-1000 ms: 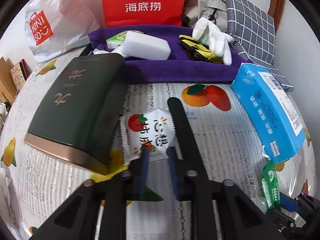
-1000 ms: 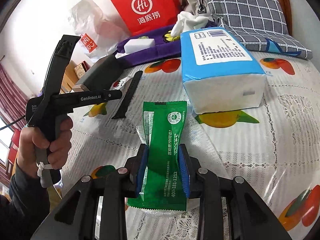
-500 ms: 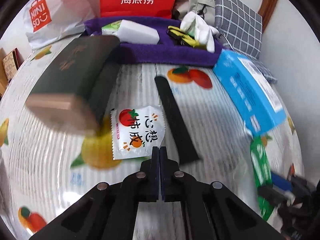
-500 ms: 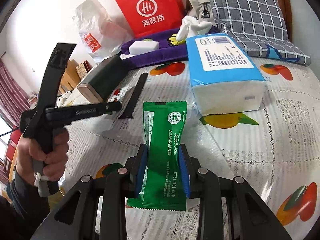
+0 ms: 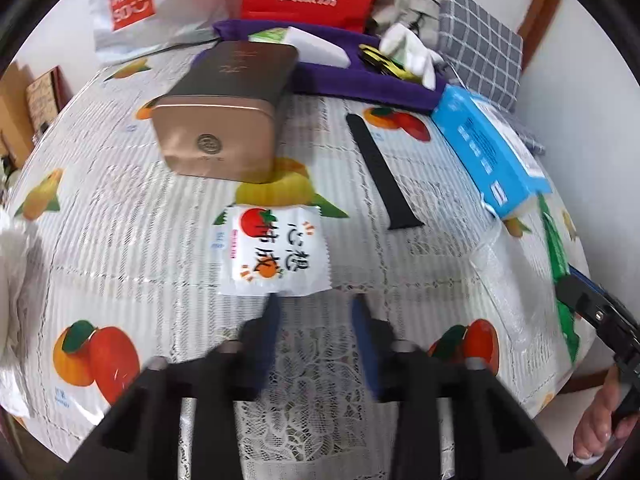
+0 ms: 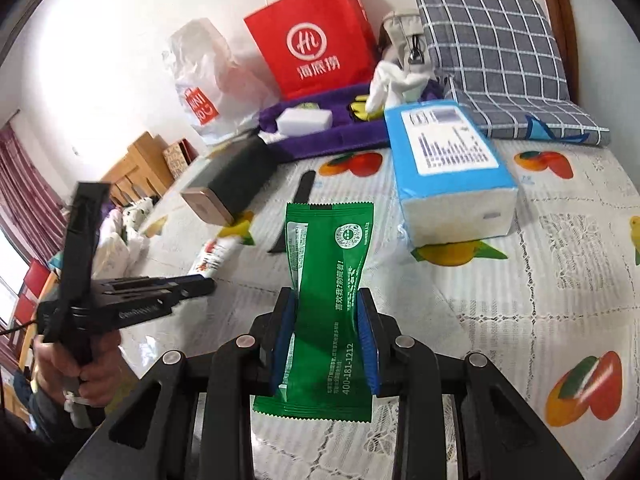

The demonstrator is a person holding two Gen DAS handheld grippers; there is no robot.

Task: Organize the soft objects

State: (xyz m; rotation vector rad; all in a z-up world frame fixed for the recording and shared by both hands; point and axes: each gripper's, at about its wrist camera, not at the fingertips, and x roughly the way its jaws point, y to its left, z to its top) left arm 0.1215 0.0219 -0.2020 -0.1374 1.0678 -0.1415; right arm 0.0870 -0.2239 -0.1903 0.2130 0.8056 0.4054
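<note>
Left gripper (image 5: 316, 312) jaws just opening, empty; might snag tablecloth (image 5: 120, 208) under white sachet (image 5: 276, 252). Right gripper (image 6: 325, 332) pinched green sachet (image 6: 328, 300).

L tool (image 5: 316, 312) jaws just opening, nothing between; R tool (image 6: 326, 330) clamped, angled down.

A white wall (image 6: 120, 40) rises behind a table spread with a fruit-printed lace cloth (image 6: 560, 280). Left of the table stand wooden furniture (image 6: 136, 164) and red curtains (image 6: 24, 200) beside a bright window. To its right, brown wooden trim (image 5: 538, 12) runs up the wall.
</note>
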